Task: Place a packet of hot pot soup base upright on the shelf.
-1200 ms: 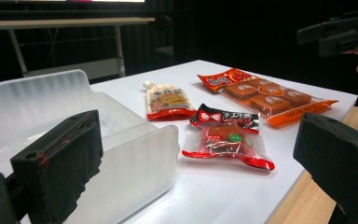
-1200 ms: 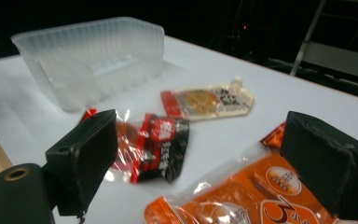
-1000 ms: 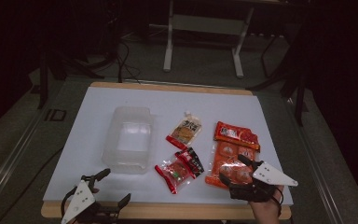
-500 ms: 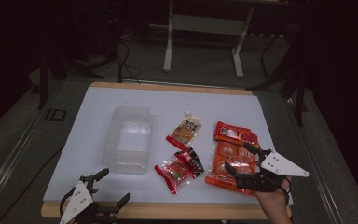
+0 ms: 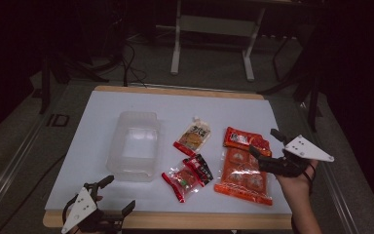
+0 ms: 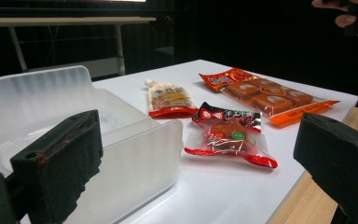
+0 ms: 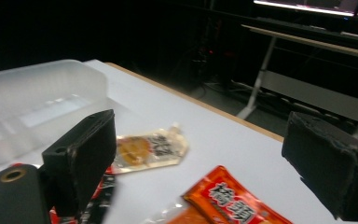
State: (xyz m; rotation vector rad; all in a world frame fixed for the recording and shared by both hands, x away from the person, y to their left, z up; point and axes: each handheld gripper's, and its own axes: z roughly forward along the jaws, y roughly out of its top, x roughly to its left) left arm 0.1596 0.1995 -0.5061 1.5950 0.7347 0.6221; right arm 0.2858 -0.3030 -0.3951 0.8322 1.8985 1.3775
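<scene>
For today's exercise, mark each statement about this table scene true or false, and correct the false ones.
1. The clear plastic container is empty. True.
2. The right gripper is shut on the big orange packet. False: its jaws are open above the packet's right edge.
3. The pale spouted pouch lies between the container and the big orange packet. True.
4. The small red snack packet lies inside the container. False: it lies on the table beside it.
5. The left gripper is open at the table's near edge. True.

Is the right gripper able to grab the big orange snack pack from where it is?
Probably yes. The right gripper hovers open at the edge of the big orange snack pack, which lies flat on the table with nothing on top.
</scene>
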